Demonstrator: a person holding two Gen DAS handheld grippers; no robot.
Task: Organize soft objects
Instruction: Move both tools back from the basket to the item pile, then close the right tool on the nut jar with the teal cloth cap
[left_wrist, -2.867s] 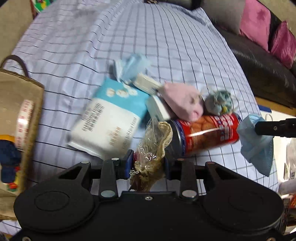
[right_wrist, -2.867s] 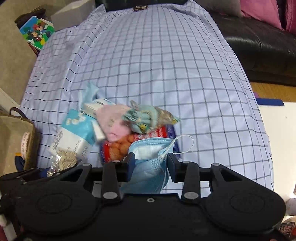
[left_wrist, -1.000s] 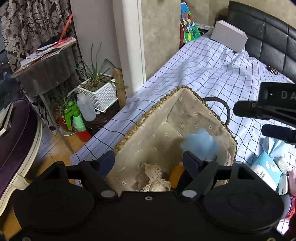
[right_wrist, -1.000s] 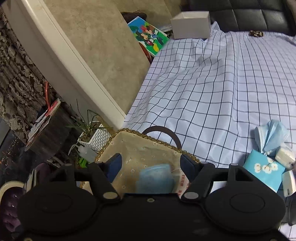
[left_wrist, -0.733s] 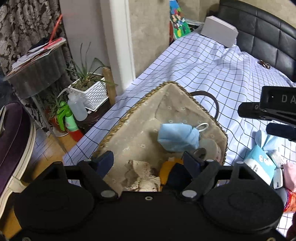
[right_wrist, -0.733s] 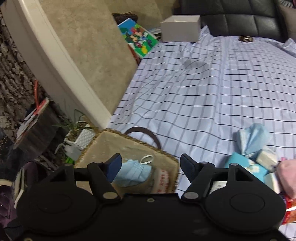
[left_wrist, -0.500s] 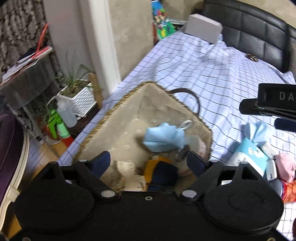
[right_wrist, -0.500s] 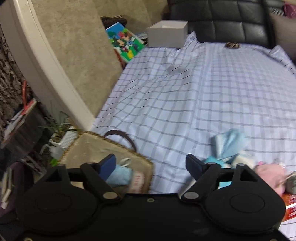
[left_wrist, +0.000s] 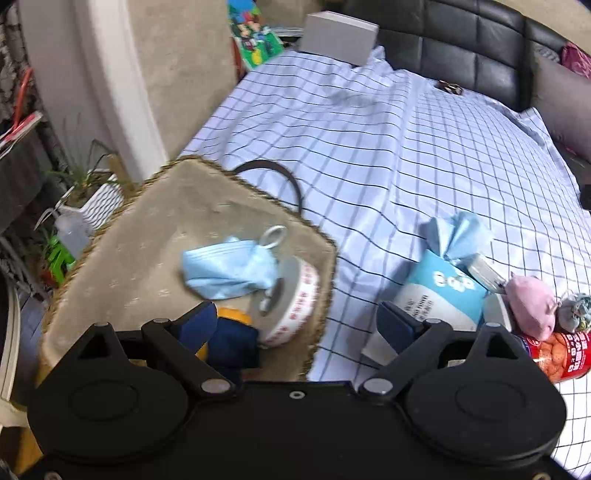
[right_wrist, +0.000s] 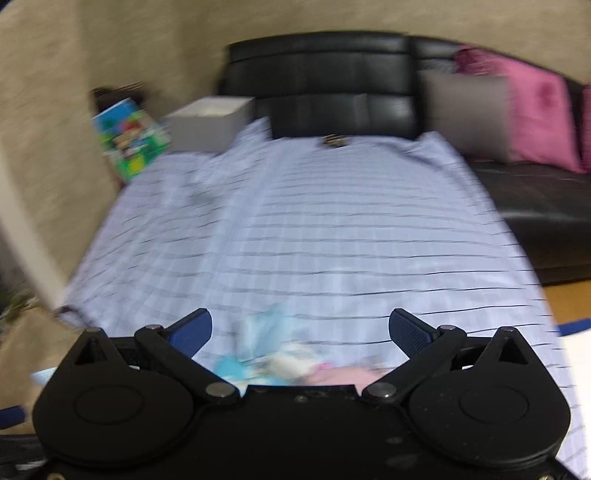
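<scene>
Moved: blue mask (left_wrist: 229, 271) now lies in basket (left_wrist: 325, 254).
Left tongs (left_wrist: 297, 319): apart, empty.
Right tongs (right_wrist: 300, 332): opening, empty.
Left: pink pouch (left_wrist: 530, 308), second mask (left_wrist: 456, 234) on bed (left_wrist: 369, 147).

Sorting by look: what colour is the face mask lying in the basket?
Light blue; the face mask shows best in the left wrist view, inside the basket.

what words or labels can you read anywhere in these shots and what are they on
Nothing can be read for certain in either view.
Tape roll in the basket: red print around its rim, too blurred to read.
Blue and white pack on the bedsheet: dark small print, too small to read.
Red can: white characters, illegible.
Colourful cartoon box by the wall: no letters made out.
</scene>
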